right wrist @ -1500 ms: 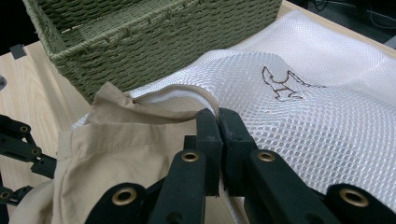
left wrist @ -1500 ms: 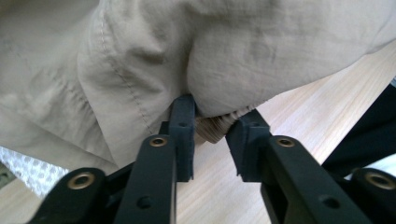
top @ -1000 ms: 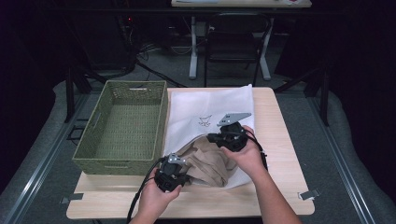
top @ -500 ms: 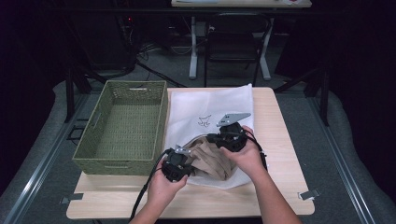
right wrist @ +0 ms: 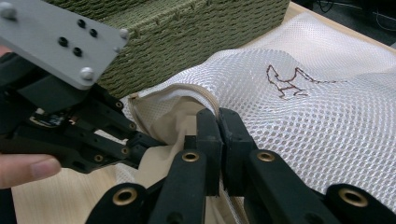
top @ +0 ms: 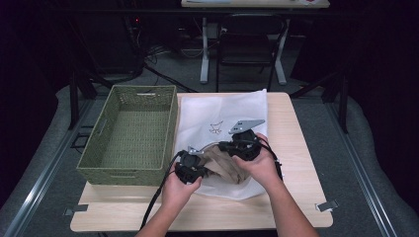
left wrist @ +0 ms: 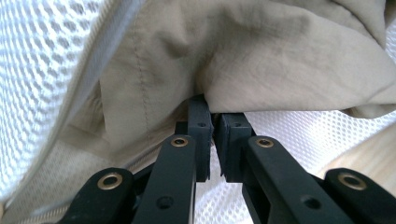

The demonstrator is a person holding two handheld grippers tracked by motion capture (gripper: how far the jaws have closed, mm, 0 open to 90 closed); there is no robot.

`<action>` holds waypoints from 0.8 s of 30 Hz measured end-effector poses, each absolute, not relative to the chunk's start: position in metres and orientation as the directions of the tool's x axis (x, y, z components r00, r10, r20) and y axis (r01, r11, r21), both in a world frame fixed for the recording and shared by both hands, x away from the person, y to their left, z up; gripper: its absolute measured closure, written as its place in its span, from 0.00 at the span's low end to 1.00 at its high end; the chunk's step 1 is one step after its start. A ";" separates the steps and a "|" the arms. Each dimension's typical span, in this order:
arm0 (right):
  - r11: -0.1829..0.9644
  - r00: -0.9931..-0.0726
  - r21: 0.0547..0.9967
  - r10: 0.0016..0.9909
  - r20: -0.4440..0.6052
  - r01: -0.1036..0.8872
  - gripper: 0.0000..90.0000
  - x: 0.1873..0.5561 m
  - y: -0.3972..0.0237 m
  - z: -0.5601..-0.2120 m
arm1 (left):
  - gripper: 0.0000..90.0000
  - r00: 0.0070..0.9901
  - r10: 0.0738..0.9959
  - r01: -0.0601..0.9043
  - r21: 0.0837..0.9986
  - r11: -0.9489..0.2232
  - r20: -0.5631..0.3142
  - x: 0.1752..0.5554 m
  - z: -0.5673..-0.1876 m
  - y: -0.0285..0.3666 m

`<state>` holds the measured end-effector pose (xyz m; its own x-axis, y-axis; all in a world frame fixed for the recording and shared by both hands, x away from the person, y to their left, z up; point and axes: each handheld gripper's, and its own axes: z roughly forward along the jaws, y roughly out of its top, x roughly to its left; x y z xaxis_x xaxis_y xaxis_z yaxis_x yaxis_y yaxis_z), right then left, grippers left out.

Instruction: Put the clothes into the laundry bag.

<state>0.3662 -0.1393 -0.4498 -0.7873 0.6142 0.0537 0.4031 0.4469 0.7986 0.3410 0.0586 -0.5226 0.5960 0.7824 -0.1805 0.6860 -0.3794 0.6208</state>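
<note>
1. The left tool [left wrist: 212, 140] is clamped on the beige garment [left wrist: 261, 60], which lies half inside the white mesh laundry bag [top: 232, 116] on the table [top: 296, 148].
2. The right tool [right wrist: 218, 140] grips the bag's zippered opening edge.
3. The green woven basket [top: 129, 133] stands just beside the bag.

No readable text anywhere (the mesh bag [right wrist: 299, 107] bears just an embroidered figure).
</note>
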 end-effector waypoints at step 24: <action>0.442 -0.785 0.800 0.617 0.057 0.406 0.98 0.367 -0.141 -0.449 | 0.94 0.589 0.789 0.678 0.639 -0.364 -0.175 0.363 -0.522 0.038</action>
<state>0.3668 -0.1414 -0.4495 -0.7852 0.6166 0.0573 0.4058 0.4424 0.7998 0.3625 0.0376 -0.5223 0.5887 0.7892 -0.1749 0.6780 -0.3641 0.6386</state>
